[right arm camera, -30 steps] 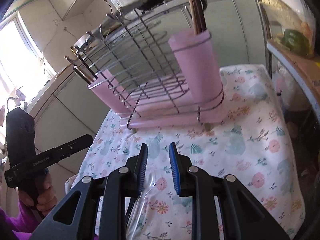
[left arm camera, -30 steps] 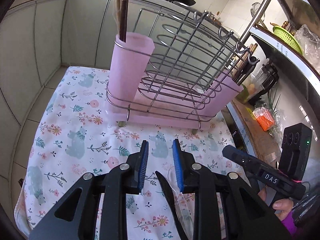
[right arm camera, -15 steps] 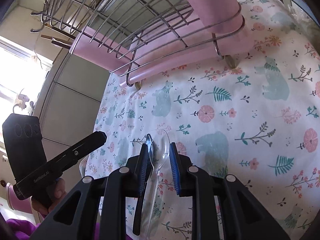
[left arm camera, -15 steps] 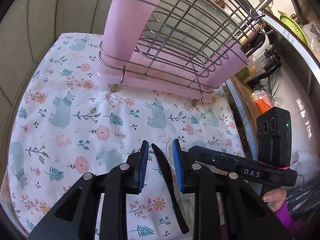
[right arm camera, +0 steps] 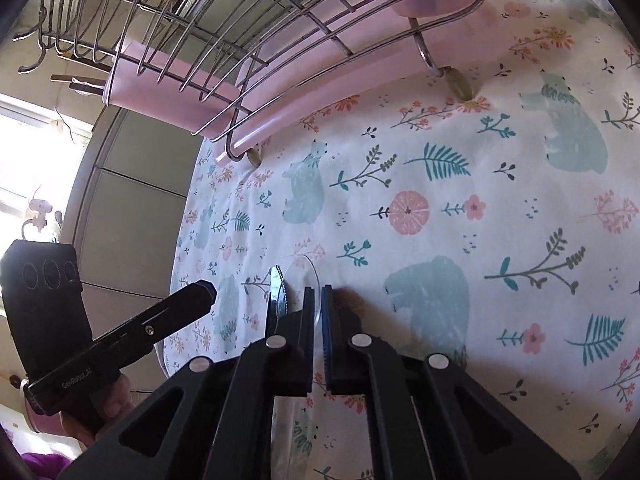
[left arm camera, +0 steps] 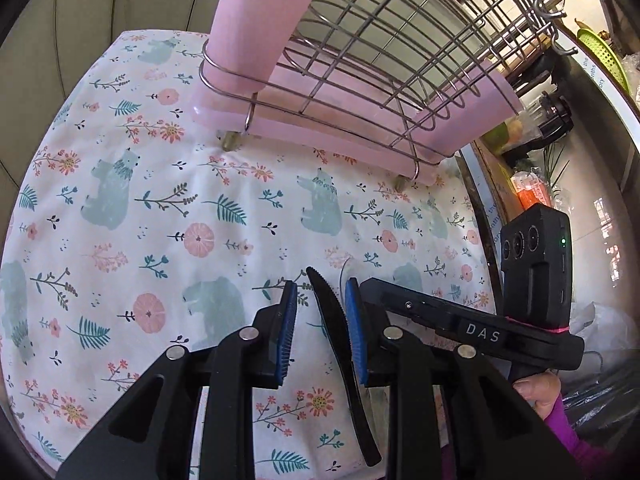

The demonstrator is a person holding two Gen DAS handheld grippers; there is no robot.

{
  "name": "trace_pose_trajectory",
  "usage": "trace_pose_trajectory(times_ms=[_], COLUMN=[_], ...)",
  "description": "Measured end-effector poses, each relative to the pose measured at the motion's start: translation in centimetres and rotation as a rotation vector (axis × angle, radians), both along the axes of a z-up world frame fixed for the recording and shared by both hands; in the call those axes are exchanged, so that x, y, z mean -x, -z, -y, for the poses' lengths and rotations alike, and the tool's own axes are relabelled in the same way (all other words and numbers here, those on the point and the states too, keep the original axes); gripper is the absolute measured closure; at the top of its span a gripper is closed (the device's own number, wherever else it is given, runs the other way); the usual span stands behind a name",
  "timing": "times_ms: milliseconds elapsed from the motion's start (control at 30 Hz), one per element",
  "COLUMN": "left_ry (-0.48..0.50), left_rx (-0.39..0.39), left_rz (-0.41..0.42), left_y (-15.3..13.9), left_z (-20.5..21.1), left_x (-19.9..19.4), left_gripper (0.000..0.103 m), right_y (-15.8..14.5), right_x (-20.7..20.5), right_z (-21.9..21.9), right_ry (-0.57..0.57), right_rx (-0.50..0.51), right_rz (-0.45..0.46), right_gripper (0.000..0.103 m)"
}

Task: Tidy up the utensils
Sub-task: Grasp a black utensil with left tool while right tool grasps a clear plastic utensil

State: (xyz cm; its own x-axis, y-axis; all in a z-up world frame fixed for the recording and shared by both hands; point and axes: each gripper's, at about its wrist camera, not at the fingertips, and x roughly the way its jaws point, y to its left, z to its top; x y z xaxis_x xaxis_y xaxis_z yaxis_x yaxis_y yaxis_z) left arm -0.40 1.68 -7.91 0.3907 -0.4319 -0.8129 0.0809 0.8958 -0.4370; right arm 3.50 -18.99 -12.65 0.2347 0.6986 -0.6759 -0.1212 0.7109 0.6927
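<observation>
A black plastic knife (left arm camera: 340, 332) lies on the floral tablecloth (left arm camera: 160, 208), its serrated tip toward the rack. My left gripper (left arm camera: 320, 296) is open and straddles the blade, low over the cloth. A clear plastic spoon (right arm camera: 310, 280) lies beside the knife (right arm camera: 278, 294). My right gripper (right arm camera: 317, 294) has closed on the clear spoon, pads nearly together, down at the cloth. The wire rack with pink cups (left arm camera: 360, 60) stands behind; it also shows in the right wrist view (right arm camera: 240, 60).
The right gripper body (left arm camera: 480, 332) sits close beside my left gripper. The left gripper body (right arm camera: 120, 340) shows at the left of the right wrist view. A counter (left arm camera: 520, 168) with jars and packets runs along the right. The table's edges drop off left and front.
Both grippers have dropped toward the cloth and moved in on the utensils. My right gripper's pads have closed from a wide gap onto the clear spoon. The left stays open around the knife.
</observation>
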Motion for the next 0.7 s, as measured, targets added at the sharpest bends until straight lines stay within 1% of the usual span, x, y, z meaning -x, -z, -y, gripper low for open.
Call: trace_pose_trajectory(times_ms=[167, 233, 400, 700], left_ry=[0.033, 0.052, 0.085, 0.092], left_rx=[-0.009, -0.013, -0.050, -0.108], left_rz=[-0.033, -0.063, -0.144, -0.224], left_y=[0.2, 0.5, 1.5, 3.0], left_z=[1.0, 1.5, 3.2, 4.4], left_x=[-0.8, -1.1, -2.7, -4.5], left_gripper=[0.079, 0.079, 0.079, 0.079], right_y=[-1.6, -2.0, -2.0, -2.0], right_x=[0.2, 0.3, 0.4, 0.4], right_z=[1.9, 2.5, 3.3, 4.0], right_ry=[0.066, 0.086, 0.103, 0.105], right_rx=[0.015, 0.017, 0.004, -0.017], right_rz=[0.079, 0.101, 0.109, 0.100], right_gripper=[0.100, 0.100, 0.100, 0.100])
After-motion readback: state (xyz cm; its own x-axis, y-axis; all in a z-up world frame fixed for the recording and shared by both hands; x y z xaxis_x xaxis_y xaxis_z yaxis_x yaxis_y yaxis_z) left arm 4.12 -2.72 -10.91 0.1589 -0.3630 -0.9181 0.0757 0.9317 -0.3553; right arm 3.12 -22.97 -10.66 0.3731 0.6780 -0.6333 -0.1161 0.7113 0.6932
